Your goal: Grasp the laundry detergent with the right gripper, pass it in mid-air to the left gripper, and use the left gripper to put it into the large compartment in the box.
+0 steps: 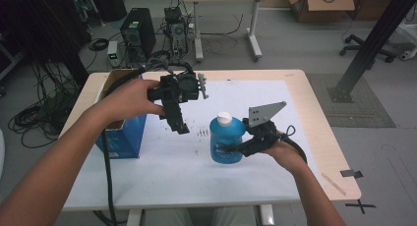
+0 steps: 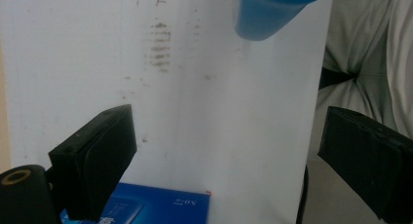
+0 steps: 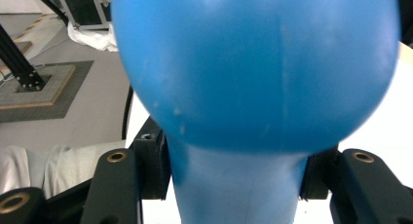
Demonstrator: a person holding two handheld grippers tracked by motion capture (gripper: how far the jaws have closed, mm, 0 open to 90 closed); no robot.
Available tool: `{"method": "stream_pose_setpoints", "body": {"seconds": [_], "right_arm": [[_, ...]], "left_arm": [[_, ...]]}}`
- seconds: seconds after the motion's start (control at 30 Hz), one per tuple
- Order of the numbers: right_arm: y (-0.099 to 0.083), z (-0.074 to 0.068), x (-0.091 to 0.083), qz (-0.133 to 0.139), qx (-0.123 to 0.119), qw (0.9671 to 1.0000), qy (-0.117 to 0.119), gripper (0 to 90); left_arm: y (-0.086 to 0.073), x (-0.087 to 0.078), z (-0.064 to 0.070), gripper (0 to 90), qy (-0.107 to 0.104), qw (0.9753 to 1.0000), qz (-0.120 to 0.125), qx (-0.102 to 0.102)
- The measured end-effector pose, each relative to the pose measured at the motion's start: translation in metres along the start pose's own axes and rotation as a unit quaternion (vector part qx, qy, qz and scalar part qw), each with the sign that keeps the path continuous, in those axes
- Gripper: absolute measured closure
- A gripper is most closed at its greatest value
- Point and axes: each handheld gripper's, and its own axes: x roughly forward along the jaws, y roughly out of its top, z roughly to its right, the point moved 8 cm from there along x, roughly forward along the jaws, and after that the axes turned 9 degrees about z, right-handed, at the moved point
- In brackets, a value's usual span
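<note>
A blue bottle [image 1: 223, 142] with a white cap [image 1: 224, 118] stands upright on the white table cover [image 1: 162, 172], right of centre. My right gripper [image 1: 234, 148] is shut on the bottle's lower body from the right. In the right gripper view the bottle [image 3: 253, 73] bulges above my right gripper [image 3: 234, 182], whose jaws press its narrower part on both sides. My left gripper [image 1: 180, 127] hangs above the table to the bottle's left, jaws pointing down. Seen from its own camera, my left gripper [image 2: 229, 160] is open wide and empty, with the bottle [image 2: 272, 12] farther off.
A blue box [image 1: 122, 137] with an open cardboard top stands at the table's left edge, under my left forearm; its blue top edge [image 2: 156, 207] lies below the left jaws. Dark smudges [image 1: 202, 133] mark the cover beside the bottle.
</note>
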Motion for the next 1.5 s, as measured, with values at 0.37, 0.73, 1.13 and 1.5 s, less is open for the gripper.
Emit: {"method": "stream_pose_setpoints", "body": {"seconds": [0.37,0.73,1.13,1.5], "right_arm": [[0.006,-0.002,0.015,-0.01,-0.002,0.9998,0.019,43.2],[0.01,-0.003,0.031,-0.017,-0.005,0.9993,0.032,43.2],[0.016,-0.005,0.043,-0.021,-0.008,0.9987,0.046,43.3],[0.019,-0.005,0.047,-0.023,-0.008,0.9986,0.047,43.2]], "left_arm": [[0.01,-0.006,0.015,7.1,-0.002,0.9999,-0.004,0.013],[0.019,-0.003,0.02,7.1,-0.011,0.9996,-0.004,0.024],[0.027,0.001,0.021,7.0,-0.012,0.9994,-0.003,0.032],[0.035,0.009,0.023,7.0,-0.014,0.999,-0.006,0.042]]}}
